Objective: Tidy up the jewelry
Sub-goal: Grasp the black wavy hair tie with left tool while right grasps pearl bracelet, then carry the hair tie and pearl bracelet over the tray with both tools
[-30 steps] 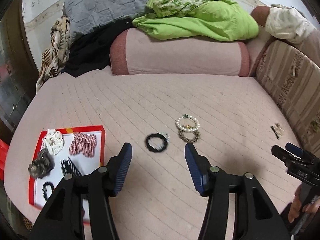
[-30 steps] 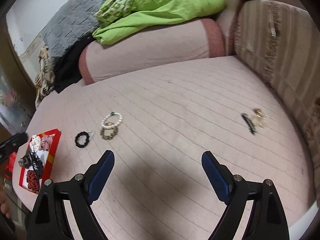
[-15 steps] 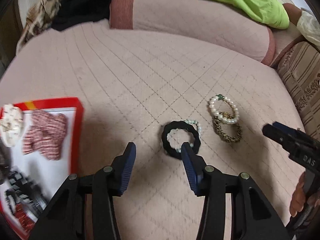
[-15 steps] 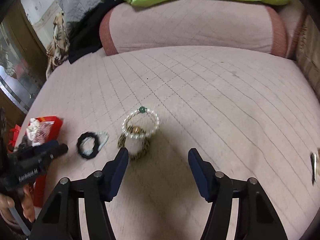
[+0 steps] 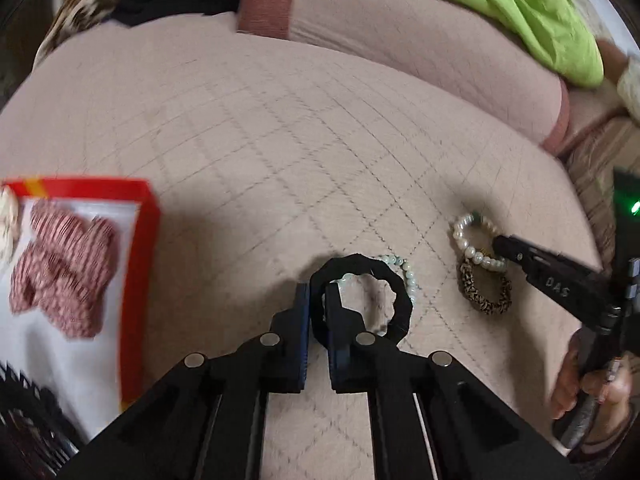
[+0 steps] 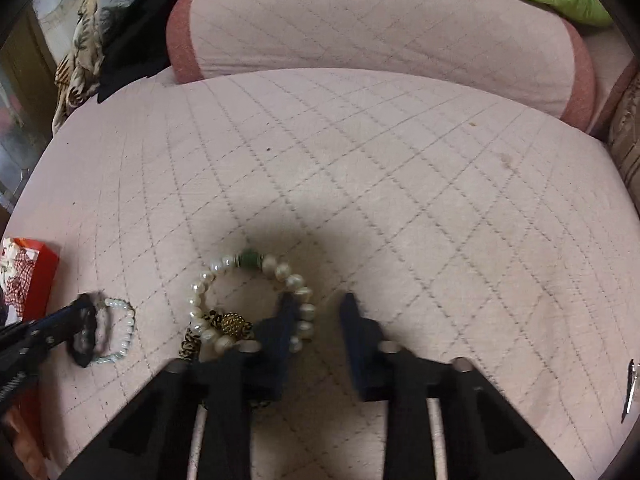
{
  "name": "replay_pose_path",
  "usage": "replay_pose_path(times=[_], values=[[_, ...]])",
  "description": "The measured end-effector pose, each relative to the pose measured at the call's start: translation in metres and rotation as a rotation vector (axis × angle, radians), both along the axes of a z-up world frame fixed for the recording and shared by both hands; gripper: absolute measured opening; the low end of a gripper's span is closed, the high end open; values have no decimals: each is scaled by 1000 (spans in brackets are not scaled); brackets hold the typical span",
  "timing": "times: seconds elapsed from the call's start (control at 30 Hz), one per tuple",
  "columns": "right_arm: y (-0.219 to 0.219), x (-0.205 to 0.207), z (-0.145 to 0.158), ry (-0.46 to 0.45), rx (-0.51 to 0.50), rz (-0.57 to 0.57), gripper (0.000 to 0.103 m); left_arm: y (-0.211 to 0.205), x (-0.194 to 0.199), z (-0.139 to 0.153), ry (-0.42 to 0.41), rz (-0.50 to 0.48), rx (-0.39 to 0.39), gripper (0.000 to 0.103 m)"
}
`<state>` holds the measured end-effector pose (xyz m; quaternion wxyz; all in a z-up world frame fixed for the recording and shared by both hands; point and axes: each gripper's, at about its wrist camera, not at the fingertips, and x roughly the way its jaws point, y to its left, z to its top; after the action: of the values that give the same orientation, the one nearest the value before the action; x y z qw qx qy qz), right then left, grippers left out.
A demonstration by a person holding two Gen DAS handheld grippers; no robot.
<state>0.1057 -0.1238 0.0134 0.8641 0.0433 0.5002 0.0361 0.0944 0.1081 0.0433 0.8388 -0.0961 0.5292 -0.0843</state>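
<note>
- Left gripper (image 5: 316, 300): your jaws have just been closing and now pinch the near-left rim of the black ring (image 5: 400, 300). The pads press it from both sides.
- Black ring: flat on the quilt (image 5: 280, 140), between the tray (image 5: 146, 240) and the pearl bracelet (image 6: 200, 292). It lies on top of the green beads (image 5: 408, 276).
- Green beads: a pale strand that shows only past the far and right rim of the black ring.
- Right gripper (image 6: 318, 308): your jaws have just been closing, with the right side of the pearl bracelet between them. The pearls sit against the left finger (image 6: 284, 320). A gap shows before the right finger, so nothing is pinched yet. The picture is blurred here.
- Pearl bracelet: on the quilt, right of the black ring and apart from it. One dark green bead sits at its far side. Its near side overlaps the leopard band (image 5: 484, 300).
- Leopard band: brown-and-black loop with a gold ball, touching the pearls.
- Tray: red rim, white floor, at the left edge of the quilt. It holds a red checked bow (image 5: 60, 272) and dark combs, which are blurred.
- Your hand (image 5: 588, 384): wrapped on the right gripper's handle.
</note>
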Motion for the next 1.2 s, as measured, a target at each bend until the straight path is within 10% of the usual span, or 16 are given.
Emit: replay_pose_path(times=[0.3, 0.73, 1.2], values=[[-64, -65, 1, 46, 65, -127, 11, 11, -52, 28, -19, -37, -98, 7], [-75, -198, 3, 69, 125, -97, 12, -35, -123, -3, 12, -147, 55, 8], [-56, -202, -1, 12, 45, -126, 23, -50, -126, -5, -11, -128, 77, 32]])
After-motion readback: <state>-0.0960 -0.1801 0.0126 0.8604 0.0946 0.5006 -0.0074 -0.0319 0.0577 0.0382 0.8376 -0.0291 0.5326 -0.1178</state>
